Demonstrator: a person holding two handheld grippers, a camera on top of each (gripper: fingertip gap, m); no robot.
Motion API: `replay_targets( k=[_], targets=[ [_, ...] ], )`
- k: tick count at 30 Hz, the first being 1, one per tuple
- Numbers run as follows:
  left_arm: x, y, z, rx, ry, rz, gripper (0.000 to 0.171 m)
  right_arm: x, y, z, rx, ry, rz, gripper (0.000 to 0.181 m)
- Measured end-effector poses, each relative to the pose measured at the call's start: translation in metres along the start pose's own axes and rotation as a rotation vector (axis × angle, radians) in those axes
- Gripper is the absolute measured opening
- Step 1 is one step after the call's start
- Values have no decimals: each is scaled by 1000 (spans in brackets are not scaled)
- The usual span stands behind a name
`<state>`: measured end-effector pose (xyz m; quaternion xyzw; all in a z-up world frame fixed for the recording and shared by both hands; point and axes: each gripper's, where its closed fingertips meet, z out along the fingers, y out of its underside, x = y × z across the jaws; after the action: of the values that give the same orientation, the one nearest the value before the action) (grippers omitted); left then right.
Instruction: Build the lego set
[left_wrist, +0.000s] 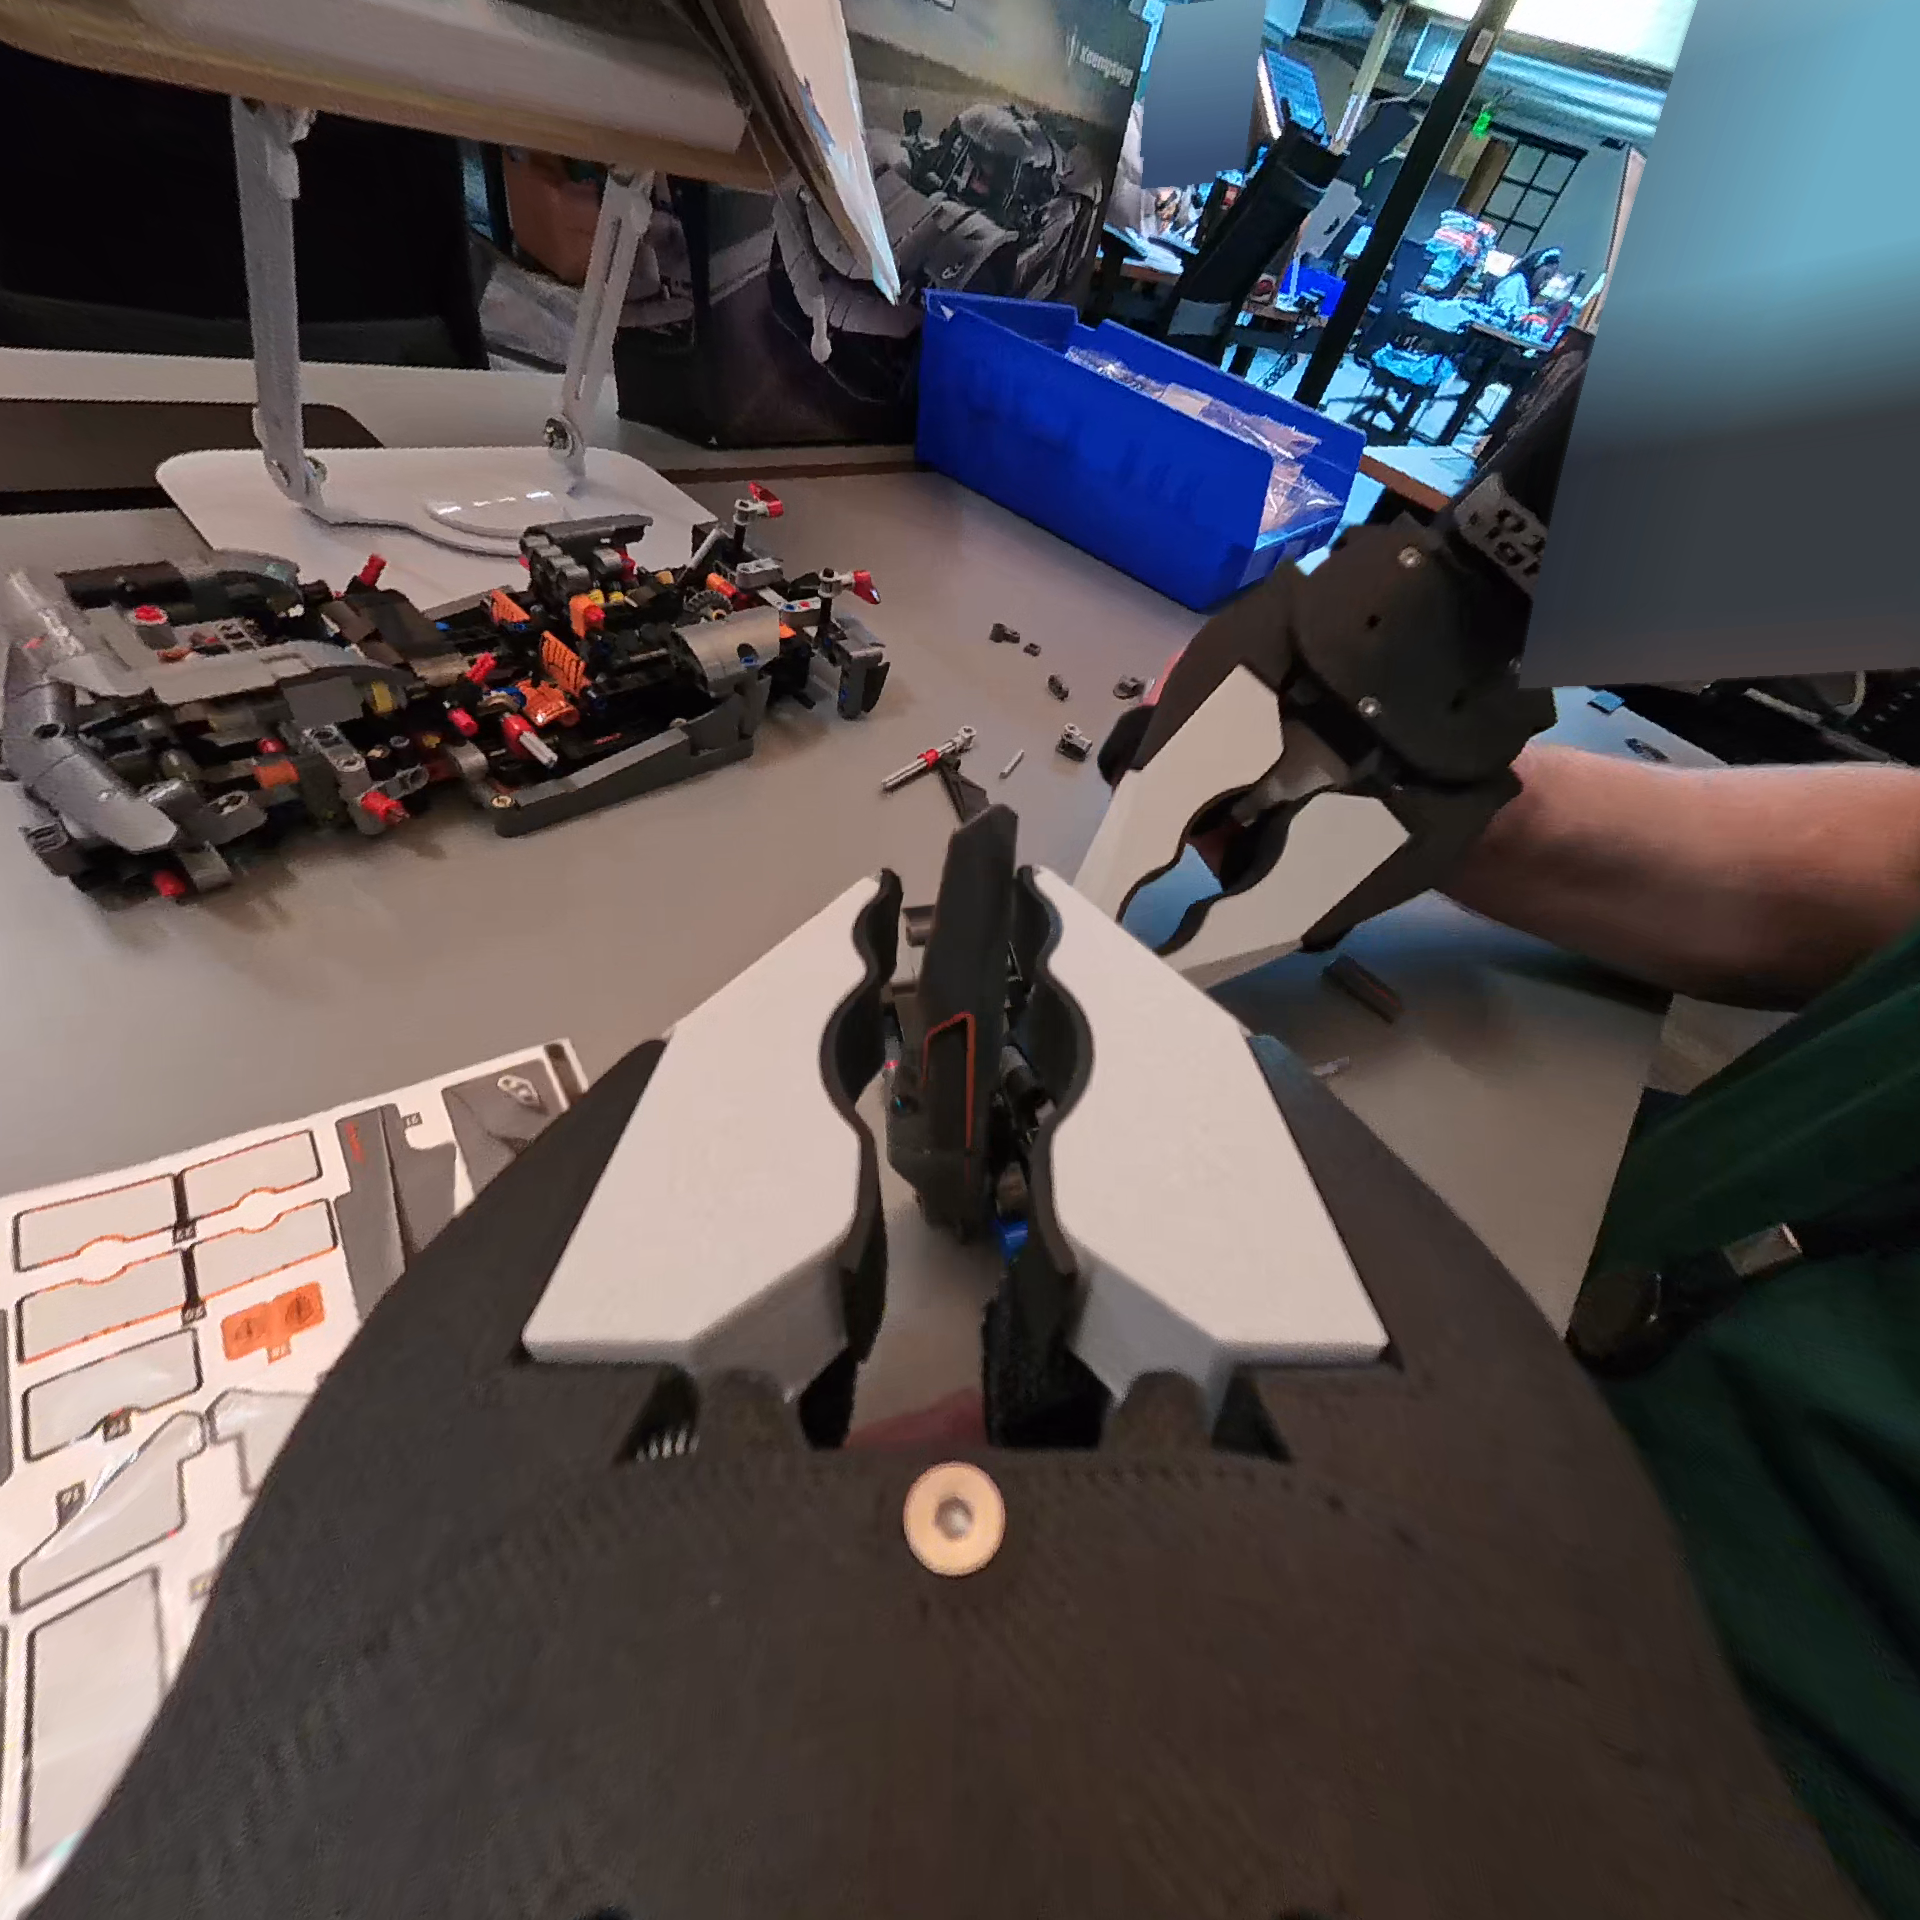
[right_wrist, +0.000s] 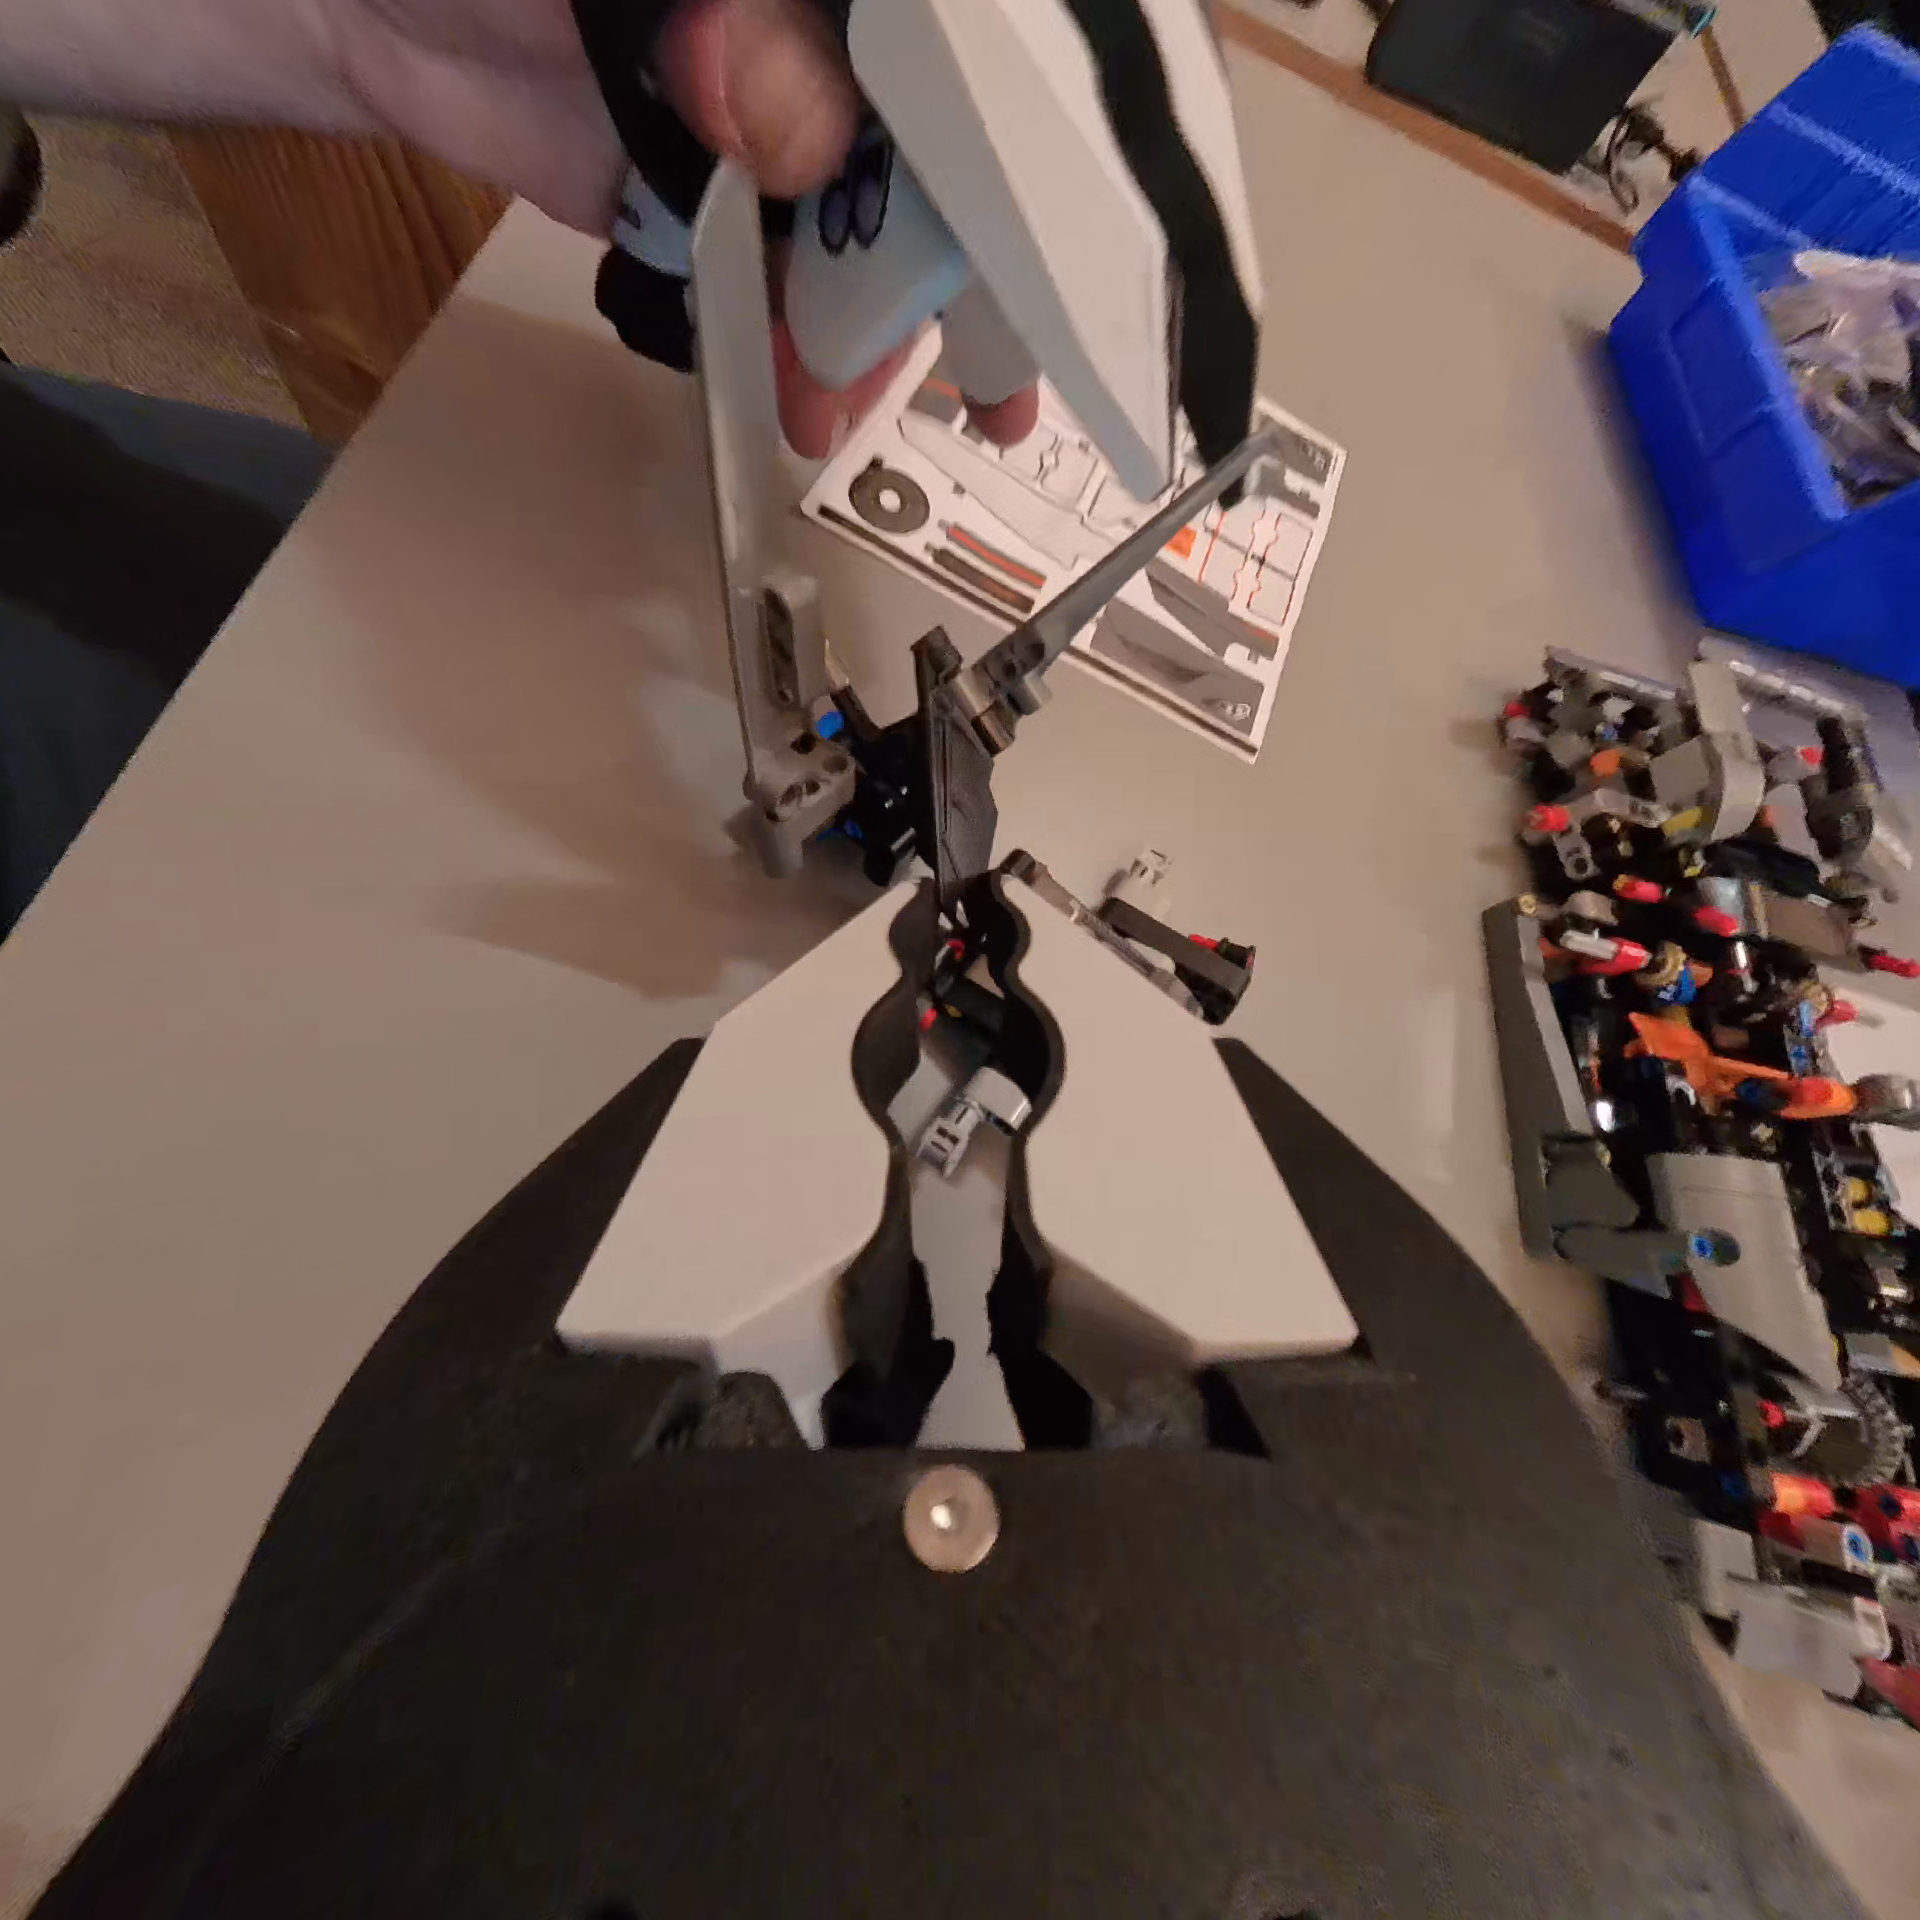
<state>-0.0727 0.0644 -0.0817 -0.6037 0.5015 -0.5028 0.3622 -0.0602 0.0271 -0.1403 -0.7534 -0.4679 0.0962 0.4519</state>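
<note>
My left gripper (left_wrist: 961, 894) is shut on a dark lego sub-assembly (left_wrist: 961, 1049), a black panel with an orange stripe that sticks out past the fingertips. In the right wrist view this sub-assembly (right_wrist: 961, 790) hangs from the left gripper (right_wrist: 1216, 478), with a grey beam (right_wrist: 784, 707) and a long dark grey panel (right_wrist: 1122, 561). My right gripper (right_wrist: 958, 894) is shut on a small black and grey lego piece with red pins (right_wrist: 966, 1003), its tips right next to the black panel. The right gripper (left_wrist: 1226, 925) also shows in the left wrist view, just right of the left fingers. The part-built car (left_wrist: 416, 686) lies on the table.
A sticker sheet (left_wrist: 156, 1299) lies at the near left of the grey table (left_wrist: 520, 956). A blue bin (left_wrist: 1122, 457) with bagged parts stands at the back. Loose small parts (left_wrist: 1039, 686) and a black beam with red pins (right_wrist: 1174, 956) lie near the car (right_wrist: 1704, 1039). A white stand (left_wrist: 436, 488) is behind it. Left tips and right tips are each some 20 centimetres from the part-built car (left_wrist: 416, 686). Look for it in the right wrist view (right_wrist: 1694, 857) too.
</note>
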Motion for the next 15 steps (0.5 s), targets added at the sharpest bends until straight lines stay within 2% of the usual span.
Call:
replay_targets(
  k=[7, 15],
  targets=[
    [-1, 16, -10, -68, -5, 8, 20, 8, -14, -8, 2, -58, 1, 0],
    [-2, 32, 0, -157, 37, 41, 13, 19, -22, -7, -65, -218, 90, 0]
  ],
)
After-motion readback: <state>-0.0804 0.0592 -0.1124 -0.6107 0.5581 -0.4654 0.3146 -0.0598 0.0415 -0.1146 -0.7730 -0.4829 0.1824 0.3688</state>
